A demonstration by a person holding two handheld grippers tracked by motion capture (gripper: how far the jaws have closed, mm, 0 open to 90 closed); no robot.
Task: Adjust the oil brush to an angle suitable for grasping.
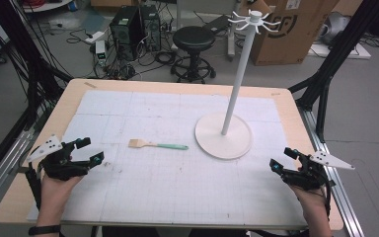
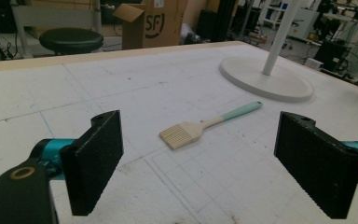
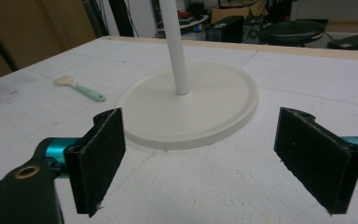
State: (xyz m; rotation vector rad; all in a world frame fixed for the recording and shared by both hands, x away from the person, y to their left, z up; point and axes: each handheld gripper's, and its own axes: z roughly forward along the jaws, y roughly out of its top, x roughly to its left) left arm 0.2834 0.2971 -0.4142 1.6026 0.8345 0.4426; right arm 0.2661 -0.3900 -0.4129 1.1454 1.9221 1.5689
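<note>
High view: white stand (image 1: 223, 136) w/ round base, tall pole and hooked top sits on gridded mat (image 1: 177, 187). Pastry brush (image 1: 157, 144), teal handle, lies flat just left of stand base, bristles pointing away from it. Left gripper (image 1: 88, 152) well left of stand, jaws wide apart, nothing held. Right gripper (image 1: 282, 159) near base's right side, jaws wide apart, empty too.

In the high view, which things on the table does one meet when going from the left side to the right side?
Left gripper → brush, bristles to the left and green handle to the right → round base of the white stand → right gripper.
</note>
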